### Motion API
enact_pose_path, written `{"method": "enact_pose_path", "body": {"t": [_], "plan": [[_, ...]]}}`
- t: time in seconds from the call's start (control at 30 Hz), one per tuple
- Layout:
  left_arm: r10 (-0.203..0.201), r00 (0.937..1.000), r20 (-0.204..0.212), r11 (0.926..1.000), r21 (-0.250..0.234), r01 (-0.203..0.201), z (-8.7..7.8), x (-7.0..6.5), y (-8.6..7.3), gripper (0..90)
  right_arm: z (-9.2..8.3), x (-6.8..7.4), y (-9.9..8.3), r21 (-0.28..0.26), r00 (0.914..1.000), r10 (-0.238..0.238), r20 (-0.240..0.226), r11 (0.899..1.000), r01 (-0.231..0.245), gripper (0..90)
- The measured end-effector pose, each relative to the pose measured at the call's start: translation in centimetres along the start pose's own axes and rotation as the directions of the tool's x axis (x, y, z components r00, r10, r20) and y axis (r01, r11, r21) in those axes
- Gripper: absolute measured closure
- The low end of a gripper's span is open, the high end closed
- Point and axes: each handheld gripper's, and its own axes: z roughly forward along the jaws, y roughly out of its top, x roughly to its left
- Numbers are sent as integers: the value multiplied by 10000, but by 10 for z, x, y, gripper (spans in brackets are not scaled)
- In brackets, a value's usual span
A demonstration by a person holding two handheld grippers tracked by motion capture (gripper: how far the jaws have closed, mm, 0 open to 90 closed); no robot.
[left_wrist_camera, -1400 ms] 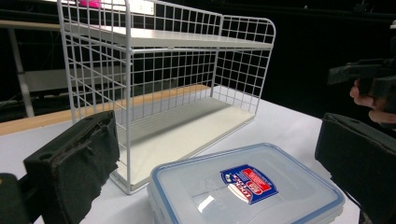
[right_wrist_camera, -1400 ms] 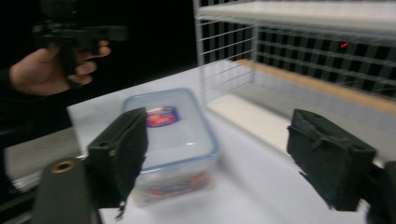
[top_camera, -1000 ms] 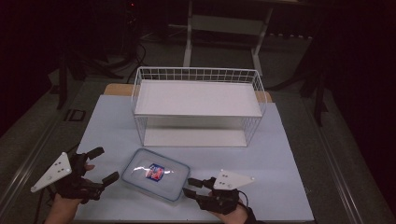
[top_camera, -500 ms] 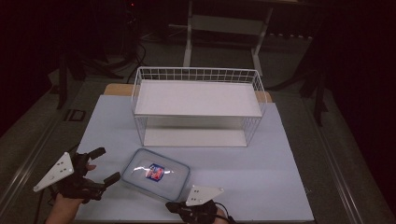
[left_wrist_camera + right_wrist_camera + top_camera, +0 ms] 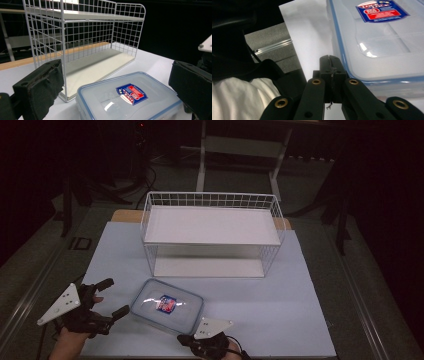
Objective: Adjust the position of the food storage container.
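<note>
The clear plastic box point(image 5: 167, 306) with blue-rimmed lid lies flat on the desk point(image 5: 280, 310), between the spread-wide left claw point(image 5: 102, 300) and the clenched, empty right claw point(image 5: 331, 65) touching its near corner.

Dark lab (bare test table point(image 5: 300, 285))

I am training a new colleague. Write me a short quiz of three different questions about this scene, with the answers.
1. True or false: the box has its lid on.
2. Which gripper has its jaws open: left or right?
3. Where does the box stand? A) on the top shelf of the rack B) on the table in front of the rack C) on the floor

Key: 1 true; 2 left, with the box between its open jaws in the left gripper view; 3 B.
</note>
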Motion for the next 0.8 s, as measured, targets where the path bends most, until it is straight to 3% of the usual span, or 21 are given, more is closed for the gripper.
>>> {"method": "enact_pose_path", "body": {"t": [0.1,0.4,0.8], "plan": [[6,10000,39,10000,-12,-6,0,0,0,0,-6,-12,-2,-119,9989,442,171,9990,-440,900],[-14,9999,149,10000,66,13,1,0,-1,0,-10,-19,-2,-126,9970,453,633,9989,-446,900],[-46,9993,382,9996,294,35,3,0,-1,0,-16,-46,0,-282,9899,849,1137,9962,-822,900]]}}
